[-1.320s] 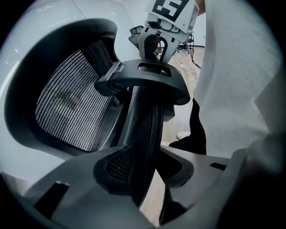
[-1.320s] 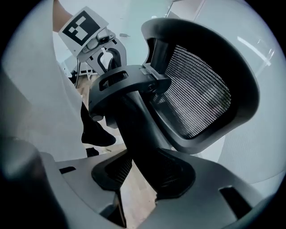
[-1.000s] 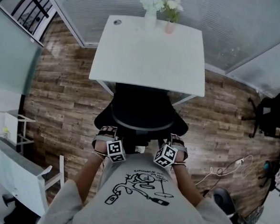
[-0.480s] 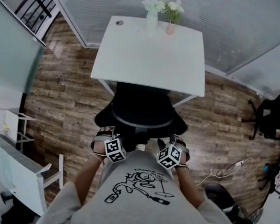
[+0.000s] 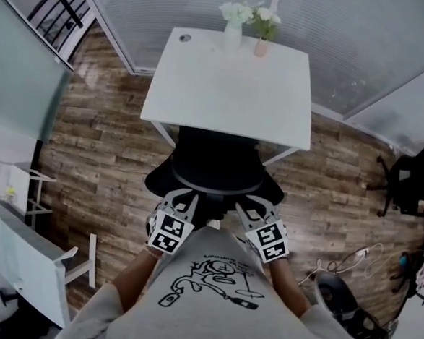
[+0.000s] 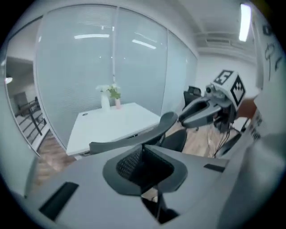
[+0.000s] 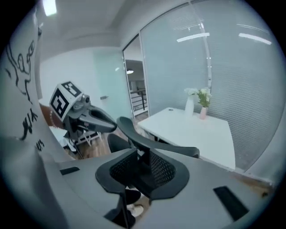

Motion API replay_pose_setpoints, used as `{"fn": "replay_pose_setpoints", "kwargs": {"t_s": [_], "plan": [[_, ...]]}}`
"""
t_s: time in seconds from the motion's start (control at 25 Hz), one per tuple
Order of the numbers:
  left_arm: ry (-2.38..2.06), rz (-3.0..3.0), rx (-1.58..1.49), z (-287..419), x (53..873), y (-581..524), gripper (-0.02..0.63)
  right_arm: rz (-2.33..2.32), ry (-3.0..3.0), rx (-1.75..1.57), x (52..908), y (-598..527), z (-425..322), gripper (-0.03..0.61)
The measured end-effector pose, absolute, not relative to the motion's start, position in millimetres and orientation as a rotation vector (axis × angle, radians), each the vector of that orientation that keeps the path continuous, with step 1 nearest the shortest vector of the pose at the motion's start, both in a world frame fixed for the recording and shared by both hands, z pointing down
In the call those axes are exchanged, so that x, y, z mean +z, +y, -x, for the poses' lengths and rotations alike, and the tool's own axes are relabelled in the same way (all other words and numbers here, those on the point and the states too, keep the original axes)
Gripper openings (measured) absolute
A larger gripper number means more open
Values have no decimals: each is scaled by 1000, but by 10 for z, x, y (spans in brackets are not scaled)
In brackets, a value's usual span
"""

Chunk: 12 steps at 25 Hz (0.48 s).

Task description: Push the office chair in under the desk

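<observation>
raised since earlier, left gripper (image 5: 183,198) and right gripper (image 5: 248,204) have been closing on nothing. head view: office chair (image 5: 216,165), seat under the desk (image 5: 228,86), lies straight ahead, equally near both. left gripper view: clenched, empty. right gripper view: slightly apart, empty.

Chair back (image 5: 215,169) fills the space before the desk (image 5: 232,87); vases (image 5: 232,37) crowd its far edge.

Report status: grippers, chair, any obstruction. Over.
Left gripper shut, right gripper a slit open; both just closed down, empty, clear of the office chair. Seat tucked under desk, backrest at its edge. Nothing blocking seen.
</observation>
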<state>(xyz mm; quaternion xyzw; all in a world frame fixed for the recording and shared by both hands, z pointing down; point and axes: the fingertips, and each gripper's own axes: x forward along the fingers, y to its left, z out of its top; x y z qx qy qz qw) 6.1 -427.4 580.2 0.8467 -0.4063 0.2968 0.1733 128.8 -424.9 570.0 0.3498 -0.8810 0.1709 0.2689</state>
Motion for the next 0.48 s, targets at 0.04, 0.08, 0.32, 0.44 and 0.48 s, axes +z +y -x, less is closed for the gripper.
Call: {"fn": "replay_pose_setpoints", "kwargs": {"t_s": [0.04,0.08,0.32,0.44,0.48], "plan": [[-1147,-2390,747,-102,5691,-4274,19,-959,-2417,497,5590,-4250,-1248,98],[-1134,-2385,662,-144,5598,-4264,11,-971,-2458,536,5485,-4243,-1206,85],[-1067,-2436,415,-357,5169,-4145,2,-989,-2606,611,4976,-4156,-985,58],[-1068,-2450,321,-430,4916,-4130,2,-987,-2649,630,4806,-4107,-934,51],[-1069,-2452,299,-447,4860,-4127,2,-988,-2660,632,4764,-4098,-925,47]]}}
